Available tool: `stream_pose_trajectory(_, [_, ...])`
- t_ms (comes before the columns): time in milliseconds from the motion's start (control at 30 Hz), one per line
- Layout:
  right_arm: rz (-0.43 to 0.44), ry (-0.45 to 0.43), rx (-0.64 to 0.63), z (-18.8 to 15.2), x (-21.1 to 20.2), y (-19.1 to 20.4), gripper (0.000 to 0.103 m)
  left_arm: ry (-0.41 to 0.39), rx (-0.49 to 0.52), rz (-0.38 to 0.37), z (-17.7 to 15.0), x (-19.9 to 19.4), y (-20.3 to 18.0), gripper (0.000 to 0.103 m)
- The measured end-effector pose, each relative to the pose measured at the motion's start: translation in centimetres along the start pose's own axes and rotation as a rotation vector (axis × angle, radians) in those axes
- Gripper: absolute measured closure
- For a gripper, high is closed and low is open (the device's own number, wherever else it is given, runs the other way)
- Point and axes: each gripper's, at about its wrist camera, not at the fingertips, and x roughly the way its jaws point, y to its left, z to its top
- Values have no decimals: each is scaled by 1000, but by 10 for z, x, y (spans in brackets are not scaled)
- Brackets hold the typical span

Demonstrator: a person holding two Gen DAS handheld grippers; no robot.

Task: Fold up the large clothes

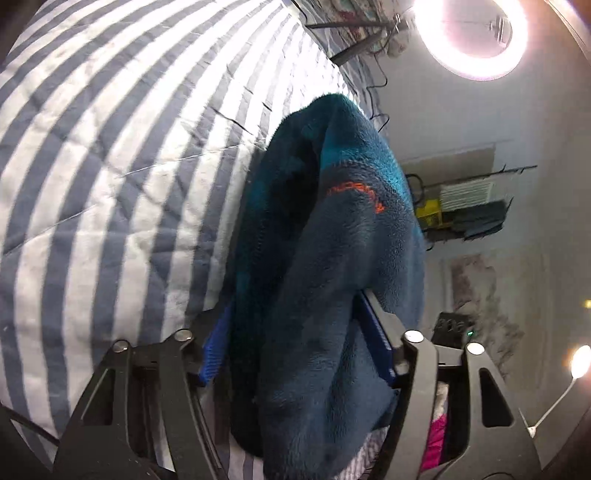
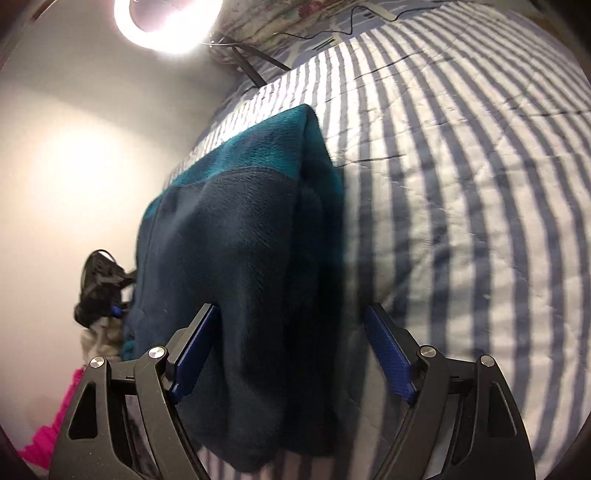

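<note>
A folded fleece [image 1: 332, 258], navy and teal with an orange stitched logo [image 1: 365, 195], lies on the blue-and-white striped quilt [image 1: 110, 184] near the bed's edge. My left gripper [image 1: 297, 299] straddles its near end with the jaws wide. The thick fleece fills the gap and drapes against the right pad [image 1: 376, 339]. In the right wrist view the fleece [image 2: 240, 240] sits between the jaws of my right gripper [image 2: 291, 305], which is open. It brushes the left pad [image 2: 195, 350], while the right pad [image 2: 391, 358] stands clear over the quilt [image 2: 461, 221].
A ring light [image 1: 472, 37] glows above the bed's head, beside a patterned pillow [image 2: 266, 22] and black cables [image 2: 332, 33]. Pink cloth [image 2: 48, 424] lies off the bed. A black gripper-like device with a blue tip [image 2: 107, 295] sits beyond the fleece's far side.
</note>
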Motion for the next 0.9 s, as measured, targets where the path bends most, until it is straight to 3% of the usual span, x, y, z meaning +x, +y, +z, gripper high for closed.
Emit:
stream_pose_trajectory(167, [12,19,2,5,15,13,44,-12,32,81,3,14,-17,63])
stream_pose_trajectory(200, [9,20,0,4,14,15,52,-20,54,99,1,13,-22,67])
stream_pose_trajectory(233, [5,18,-4,2,11,16,60,-32,85,123,-2,11,-28,69])
stream_pose_trajectory(333, [-27,13,-43,6,8,24,69,-64,119,154,-9,6,-33,69])
stream_pose_trajectory(367, [-34,11,-57,5,6,26,69,-75,124,162,-10,5,-33,66])
stream_pose_trajectory(433, [-41,4,-71,5,3,26,69,-107,108,196,-15,-2,-29,44])
stream_pose_trajectory(467, [-47,3,-69,5,3,26,65,-108,95,204,-15,-4,-24,39])
stream_pose_trajectory(567, [-80,18,-35,4,4,17,41,-104,59,149,-14,-6,-12,37])
stream_pose_trajectory(667, [-23,16,20,2,7,5,38,-102,79,122,-11,2,-12,37])
stream_pose_trajectory(700, [-7,9,28,2,8,4,44,-103,75,117,-10,2,-12,44])
stream_pose_trajectory(733, [9,8,32,1,9,4,56,-87,63,94,-11,2,-11,63])
stream_pose_trajectory(800, [-3,3,26,-2,7,9,63,-85,43,102,-13,2,-16,68])
stream_pose_trajectory(900, [-97,4,-49,-1,-2,30,75,-112,156,208,-21,-3,-45,74])
